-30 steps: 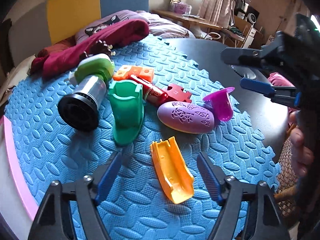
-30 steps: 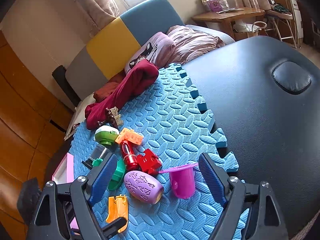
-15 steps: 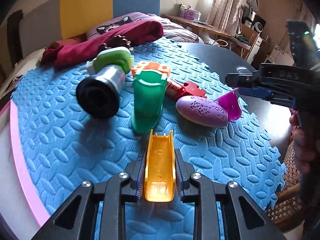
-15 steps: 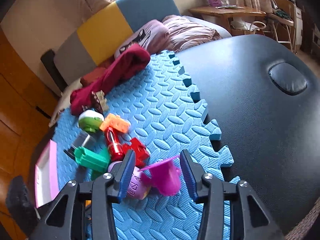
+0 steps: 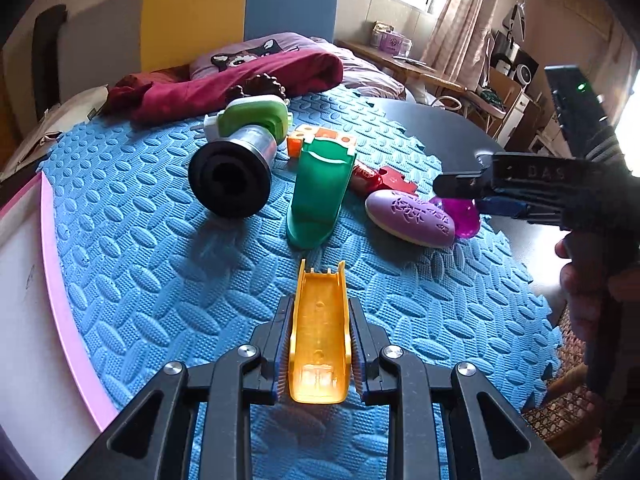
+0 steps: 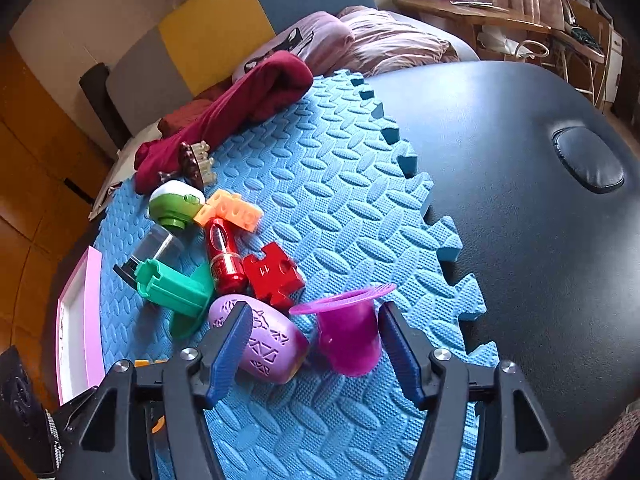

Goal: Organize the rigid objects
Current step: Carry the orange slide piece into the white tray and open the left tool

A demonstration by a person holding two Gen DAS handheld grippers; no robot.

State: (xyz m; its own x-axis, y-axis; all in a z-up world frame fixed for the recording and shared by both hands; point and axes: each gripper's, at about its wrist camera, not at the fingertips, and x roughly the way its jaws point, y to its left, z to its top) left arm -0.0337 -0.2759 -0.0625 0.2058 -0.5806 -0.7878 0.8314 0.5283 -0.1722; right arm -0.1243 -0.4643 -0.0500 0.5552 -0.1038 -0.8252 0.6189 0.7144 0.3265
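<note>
My left gripper point(image 5: 319, 344) is shut on an orange plastic trough piece point(image 5: 319, 332) low over the blue foam mat point(image 5: 160, 280). My right gripper point(image 6: 316, 344) is open, with its fingers on either side of a magenta cup point(image 6: 350, 336) and part of a purple oval case point(image 6: 268, 344); neither finger visibly touches the cup. The right gripper also shows in the left wrist view point(image 5: 472, 196). Behind lie a green scoop-like piece point(image 5: 320, 192), a red puzzle block point(image 6: 272, 272), a red tube point(image 6: 224, 252), an orange brick point(image 6: 232, 212) and a green-capped metal cylinder point(image 5: 240, 152).
A maroon cloth point(image 5: 224, 84) and a brown toy point(image 6: 192, 164) lie at the mat's far edge. A pink-rimmed white board point(image 5: 24, 320) borders the mat on the left. The dark padded table point(image 6: 540, 220) extends right. A sofa with pillows stands behind.
My left gripper closed on the orange trough piece and has lifted its near end. My right gripper came down around the magenta cup and narrowed its opening.
</note>
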